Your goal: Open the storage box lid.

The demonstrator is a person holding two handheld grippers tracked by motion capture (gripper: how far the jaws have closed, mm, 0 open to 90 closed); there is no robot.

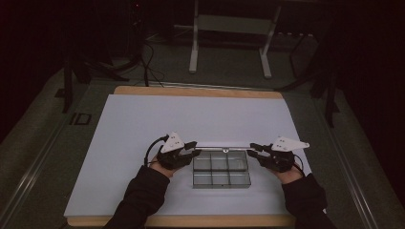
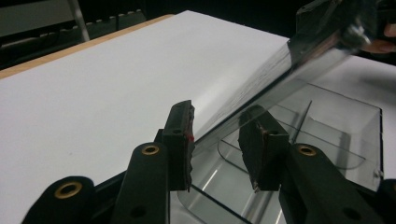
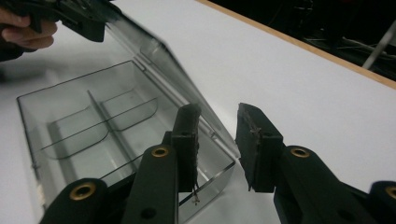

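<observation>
A clear plastic compartment box (image 1: 222,171) sits on the white table top, its lid (image 1: 222,143) raised on edge along the far side. My left gripper (image 1: 193,149) is at the lid's left end and my right gripper (image 1: 253,148) at its right end. In the left gripper view the left gripper (image 2: 215,140) is open, with the tilted lid (image 2: 280,74) running between its jaws above the box (image 2: 327,126). In the right gripper view the right gripper (image 3: 217,140) is open around the lid's (image 3: 159,60) near corner, beside the box's dividers (image 3: 93,121).
The white sheet (image 1: 143,124) covers a wooden board (image 1: 191,90) and lies bare on all sides of the box. Beyond the table, in the dark, stand a metal frame's legs (image 1: 193,47) and cables on the floor.
</observation>
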